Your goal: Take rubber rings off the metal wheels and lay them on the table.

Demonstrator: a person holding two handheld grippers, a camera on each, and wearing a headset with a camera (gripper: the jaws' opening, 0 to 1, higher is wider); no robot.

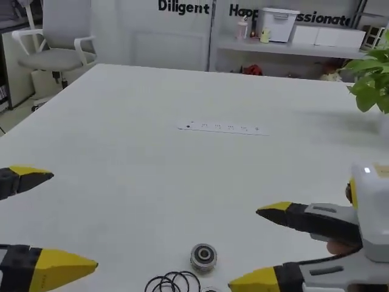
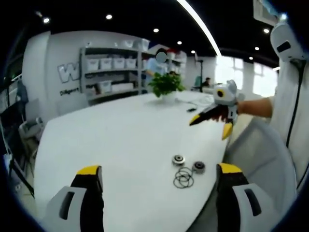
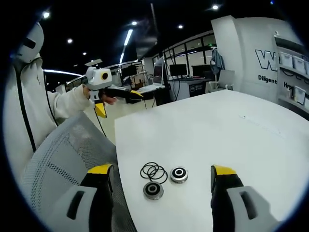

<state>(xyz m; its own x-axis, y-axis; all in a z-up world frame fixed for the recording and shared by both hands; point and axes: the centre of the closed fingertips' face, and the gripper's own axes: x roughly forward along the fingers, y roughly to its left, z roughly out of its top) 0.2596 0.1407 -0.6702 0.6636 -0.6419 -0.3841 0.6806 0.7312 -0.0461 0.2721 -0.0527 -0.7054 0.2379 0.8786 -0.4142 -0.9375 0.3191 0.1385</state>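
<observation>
Both grippers hang above the near edge of the table (image 1: 182,97), one on each side of the work, and neither touches anything. The left gripper (image 1: 73,220) comes in from 9 o'clock and the right gripper (image 1: 244,247) from 3 o'clock. The jaws of each stand wide apart with nothing between them. That looks like a ready stance: each tool is set to come in from its own side, probably one to steady a wheel and the other to pull.

The wheel (image 1: 203,257) lies flat at 6 o'clock in the head view, between the two grippers. A second wheel (image 3: 153,190) sits just beside it, closer to the table edge. A small bunch of loose black rings (image 1: 173,283) lies at 7 o'clock of the first wheel, overlapping one another and close to both wheels. They are probably laid there so that stripped rings stay apart from the metal but within reach.

The second wheel has a darker rim in the right gripper view, so it may have a ring on it, though the detail is too small to be sure. A power strip (image 1: 223,128) lies at 12 o'clock, well apart from the work.
</observation>
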